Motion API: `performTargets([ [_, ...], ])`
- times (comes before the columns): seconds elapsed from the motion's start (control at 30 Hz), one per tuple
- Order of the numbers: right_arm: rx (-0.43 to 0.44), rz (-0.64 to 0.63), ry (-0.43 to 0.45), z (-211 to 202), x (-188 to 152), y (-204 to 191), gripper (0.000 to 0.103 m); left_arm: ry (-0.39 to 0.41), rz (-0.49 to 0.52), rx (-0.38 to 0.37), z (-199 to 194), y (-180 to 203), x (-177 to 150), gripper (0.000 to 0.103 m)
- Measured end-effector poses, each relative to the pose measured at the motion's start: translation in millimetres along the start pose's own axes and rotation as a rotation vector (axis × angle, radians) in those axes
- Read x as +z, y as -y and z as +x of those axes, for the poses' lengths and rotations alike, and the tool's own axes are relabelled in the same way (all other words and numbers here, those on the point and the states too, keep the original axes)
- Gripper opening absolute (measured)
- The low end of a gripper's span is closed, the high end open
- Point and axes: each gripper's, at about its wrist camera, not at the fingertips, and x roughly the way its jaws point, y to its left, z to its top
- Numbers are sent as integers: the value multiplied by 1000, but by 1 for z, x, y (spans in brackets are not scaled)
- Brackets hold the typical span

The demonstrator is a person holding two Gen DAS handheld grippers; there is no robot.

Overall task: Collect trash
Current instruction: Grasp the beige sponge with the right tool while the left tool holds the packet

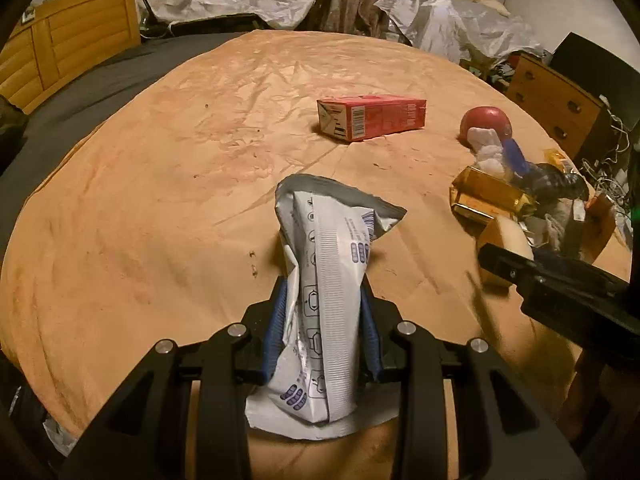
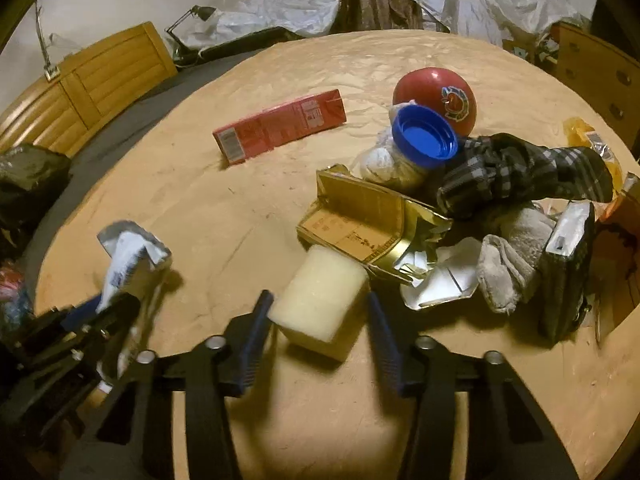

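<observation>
Orange-tan cloth covers the broad bed (image 1: 160, 200), the largest thing in both views, its surface creased and rumpled. At its far side stand a wooden headboard (image 1: 68, 36) and crinkled grey plastic sheets (image 1: 448, 24). A heap of trash lies near the bed's right edge: a dark checked cloth (image 2: 520, 168), a torn gold carton (image 2: 360, 216), a grey sock (image 2: 508, 272), a red ball (image 2: 436, 96), a white plastic bundle (image 2: 388, 164) and on it a blue cap (image 2: 424, 136). A red carton (image 2: 276, 124) lies on its side, apart from the heap, toward the middle of the bed.

The left gripper (image 1: 324, 328) has its blue fingers (image 1: 276, 328) pressed close on a crumpled white and grey pouch (image 1: 332, 264), which stands up between them above the cloth; the same pouch shows blurred at the left of the right wrist view.

The right gripper (image 2: 316, 340) stands partly open, its fingers (image 2: 256, 336) on either side of a pale yellowish block (image 2: 320, 296) that rests on the cloth just beside the gold carton. The left finger sits at the block's edge; the right one looks clear of it, so the block is not gripped.
</observation>
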Motion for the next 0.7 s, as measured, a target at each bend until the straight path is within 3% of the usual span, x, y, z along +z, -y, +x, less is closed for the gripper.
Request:
performTargets([
  [0.2,45,-38,61,-26,-13,7,42,26,41,-8,-14,13,-2,32],
  [0.43,-9,-110,239,-126,-38,14,41,106,94,-81,-64,58,-7,32],
  [0.7,-92,-84,403,-227,-63,45,42,241,168,-146,-129,123,-13,32],
])
